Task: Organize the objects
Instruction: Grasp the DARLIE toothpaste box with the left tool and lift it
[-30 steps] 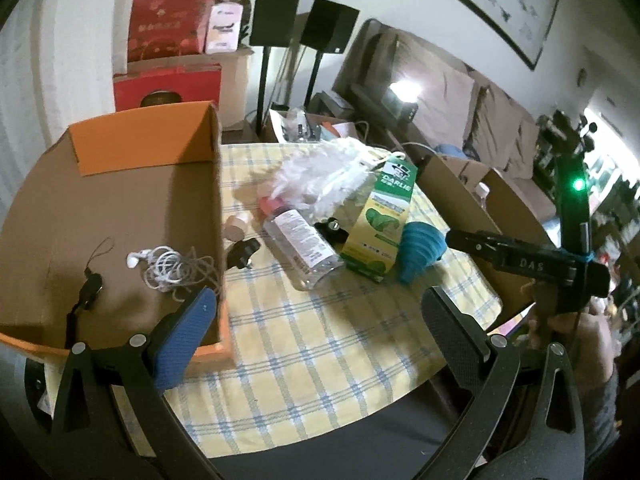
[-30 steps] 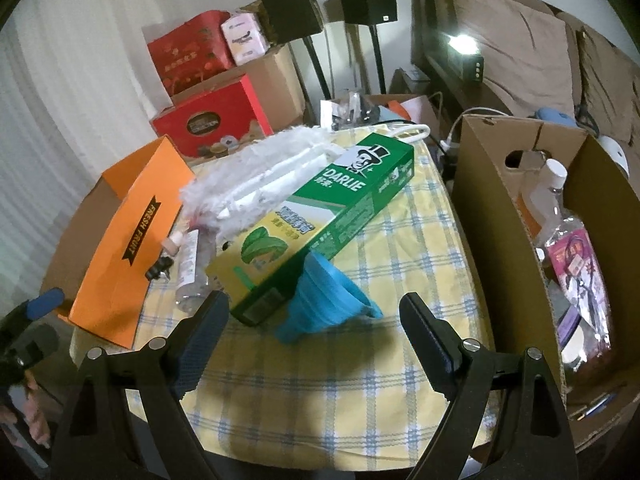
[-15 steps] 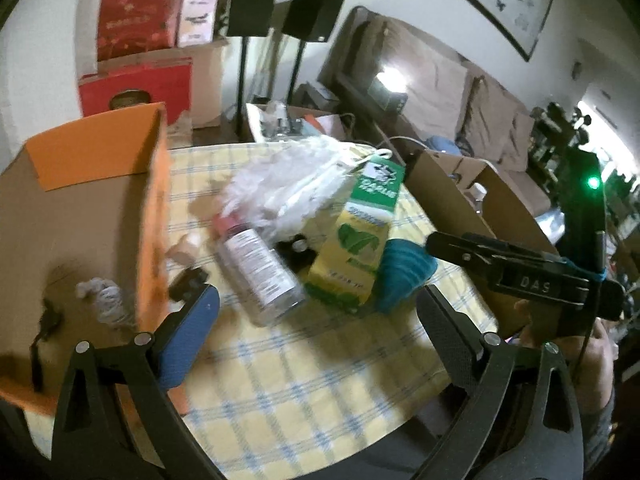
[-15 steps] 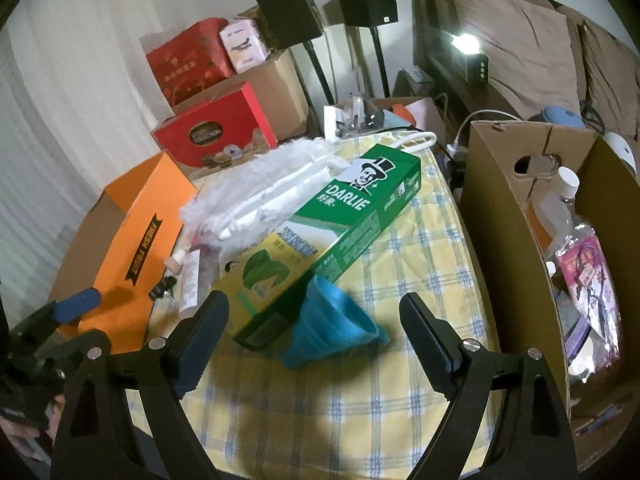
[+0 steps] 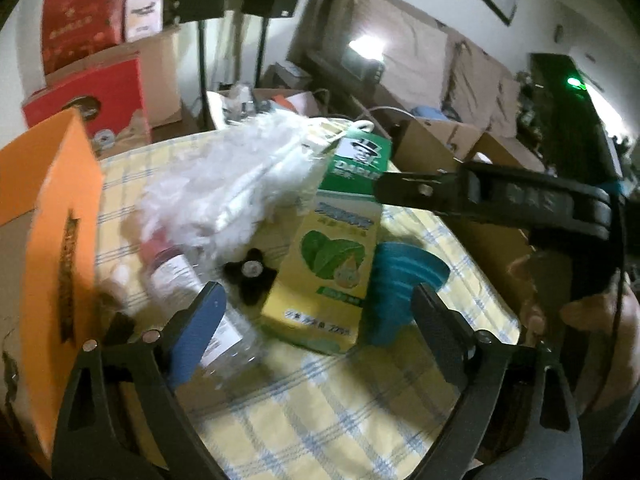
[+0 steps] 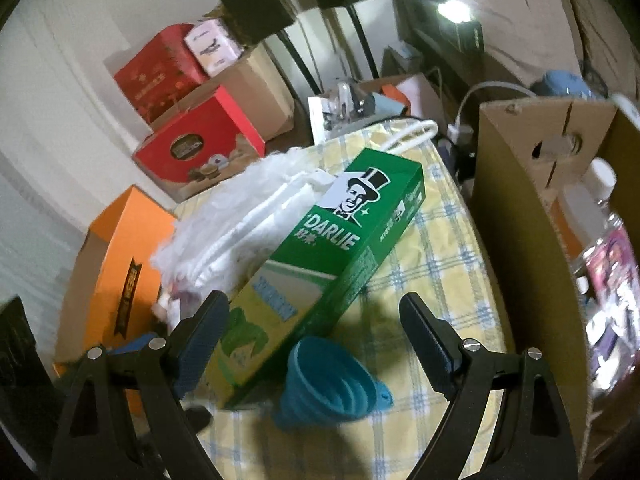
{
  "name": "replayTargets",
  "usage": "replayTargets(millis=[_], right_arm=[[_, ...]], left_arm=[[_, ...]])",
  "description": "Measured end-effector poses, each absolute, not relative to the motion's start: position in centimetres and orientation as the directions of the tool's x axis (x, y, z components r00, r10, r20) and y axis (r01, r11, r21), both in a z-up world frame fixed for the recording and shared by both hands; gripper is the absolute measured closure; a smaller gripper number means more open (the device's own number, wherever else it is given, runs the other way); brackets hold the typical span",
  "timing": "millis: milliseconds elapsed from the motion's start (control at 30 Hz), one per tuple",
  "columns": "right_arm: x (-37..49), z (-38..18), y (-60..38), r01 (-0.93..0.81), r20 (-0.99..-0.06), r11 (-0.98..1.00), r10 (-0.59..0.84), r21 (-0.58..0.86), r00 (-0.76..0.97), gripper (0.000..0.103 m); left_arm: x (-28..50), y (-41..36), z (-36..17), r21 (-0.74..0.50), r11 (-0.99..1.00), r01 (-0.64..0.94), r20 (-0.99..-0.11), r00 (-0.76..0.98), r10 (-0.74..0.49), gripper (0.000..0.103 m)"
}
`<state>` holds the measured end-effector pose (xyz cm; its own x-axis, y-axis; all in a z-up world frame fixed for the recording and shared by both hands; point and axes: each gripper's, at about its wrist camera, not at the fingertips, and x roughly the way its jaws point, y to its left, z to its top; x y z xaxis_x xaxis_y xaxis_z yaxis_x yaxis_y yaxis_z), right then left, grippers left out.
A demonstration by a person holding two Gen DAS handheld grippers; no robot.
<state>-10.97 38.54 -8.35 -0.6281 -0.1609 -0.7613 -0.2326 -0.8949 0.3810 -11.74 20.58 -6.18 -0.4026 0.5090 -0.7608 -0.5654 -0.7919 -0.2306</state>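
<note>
1. Left wrist view: the left gripper [image 5: 316,316] hangs over a table covered in a yellow cloth with blue checks [image 5: 320,412]. Its jaws stand wide apart and have just been closing a little, with nothing pressed between the pads; the near end of the green and yellow Darlie toothpaste carton [image 5: 340,248] lies in the gap beyond them.
2. Just right of the carton and touching it lies the blue collapsible silicone funnel [image 5: 400,280]. To the carton's left sit a small black star-shaped knob [image 5: 250,270] and a clear plastic bottle with a printed label [image 5: 188,292], lying on its side. A white fluffy duster [image 5: 240,184] is heaped behind them, against the carton's far end.
3. An orange cardboard box with a dark banner print [image 5: 60,220] stands at the left edge of the table. The right gripper [image 5: 500,200] reaches in from the right, held by a hand [image 5: 600,320].
4. Right wrist view: the right gripper [image 6: 316,332] is spread wide and holds nothing. The toothpaste carton [image 6: 340,256] runs diagonally between its fingers, resting on the duster [image 6: 240,208], and the funnel [image 6: 332,384] lies at the carton's near end on the cloth [image 6: 432,280].
5. A brown cardboard box [image 6: 520,208] stands at the right, with a clear bottle with a white cap [image 6: 600,200] inside. The orange box [image 6: 116,264] is at the left.
</note>
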Motion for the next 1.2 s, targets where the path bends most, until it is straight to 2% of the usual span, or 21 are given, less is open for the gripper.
replayTargets(millis=[167,233,400,567,667,800,1133,1167,1200], right_arm=[[-12.0,-9.6,39.4,-0.261,-0.765,-0.870,-0.182,0.418,-0.618,0.014],[-12.1,-9.9,39.5,-0.258,-0.765,-0.866,-0.195,0.428,-0.614,0.014],[-12.5,-10.6,39.5,-0.250,-0.761,-0.850,-0.237,0.464,-0.604,0.014],[-12.9,-10.8,39.5,-0.249,-0.763,-0.848,-0.246,0.468,-0.598,0.014],[-13.1,-10.9,39.4,-0.247,-0.764,-0.848,-0.249,0.469,-0.595,0.014],[-13.2,-11.2,39.4,-0.247,-0.764,-0.843,-0.260,0.478,-0.590,0.014],[-13.1,-11.8,39.2,-0.243,-0.745,-0.802,-0.332,0.546,-0.578,0.014],[-13.1,-11.8,39.3,-0.241,-0.742,-0.797,-0.339,0.553,-0.579,0.016],[-13.1,-11.8,39.3,-0.236,-0.734,-0.790,-0.352,0.565,-0.581,0.023]], left_arm=[[-11.7,21.3,-7.2,-0.214,-0.768,-0.604,-0.771,-0.379,0.513,0.014],[-11.7,21.5,-7.6,-0.196,-0.760,-0.620,-0.780,-0.371,0.504,0.024],[-11.7,22.2,-8.6,-0.152,-0.742,-0.653,-0.800,-0.359,0.480,0.037],[-11.8,23.1,-9.5,-0.136,-0.733,-0.666,-0.814,-0.347,0.466,0.037],[-12.0,23.4,-10.0,-0.121,-0.735,-0.667,-0.817,-0.353,0.456,0.046],[-12.2,23.5,-10.1,-0.124,-0.731,-0.671,-0.819,-0.347,0.457,0.046],[-13.3,21.6,-9.1,-0.352,-0.707,-0.613,-0.771,-0.238,0.590,0.048],[-13.3,21.5,-8.9,-0.358,-0.705,-0.613,-0.767,-0.239,0.596,0.048],[-13.2,21.3,-8.7,-0.353,-0.705,-0.615,-0.763,-0.248,0.597,0.048]])
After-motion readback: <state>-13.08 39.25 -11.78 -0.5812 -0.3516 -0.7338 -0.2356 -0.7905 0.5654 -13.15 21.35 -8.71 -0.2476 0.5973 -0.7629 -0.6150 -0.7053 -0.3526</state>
